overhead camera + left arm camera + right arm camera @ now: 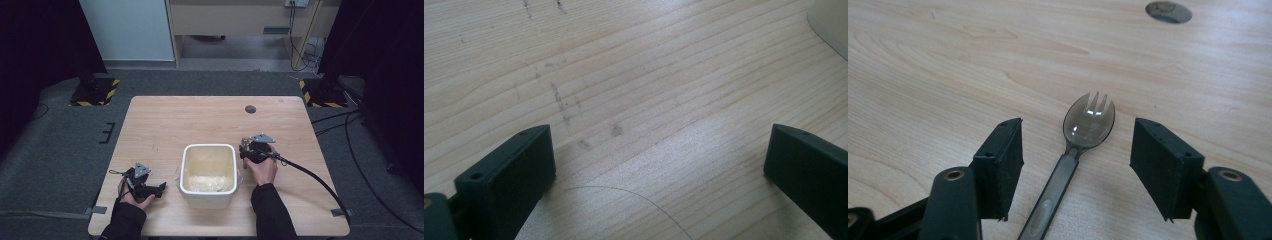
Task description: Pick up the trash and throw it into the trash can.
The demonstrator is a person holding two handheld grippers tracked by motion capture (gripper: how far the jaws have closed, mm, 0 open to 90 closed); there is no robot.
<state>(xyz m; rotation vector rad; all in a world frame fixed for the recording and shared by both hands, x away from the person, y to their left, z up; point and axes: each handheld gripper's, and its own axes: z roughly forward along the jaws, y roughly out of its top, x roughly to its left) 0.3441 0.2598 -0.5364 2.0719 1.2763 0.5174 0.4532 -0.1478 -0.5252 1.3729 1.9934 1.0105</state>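
A smoky clear plastic spork [1083,132] lies flat on the wooden table, tines pointing away. My right gripper [1077,150] stands open over it, one black jaw on each side of its neck, neither touching it. In the high view the right gripper [250,146] sits just right of a white square tub [208,172] holding something pale. My left gripper [659,160] is open over bare wood; the high view places the left gripper [161,187] near the table's front left, left of the tub.
A corner of the tub [831,22] shows at the top right of the left gripper view. A dark round cable hole [1168,11] lies in the tabletop [165,125] far from me. The right gripper's cable [315,177] trails off to the right.
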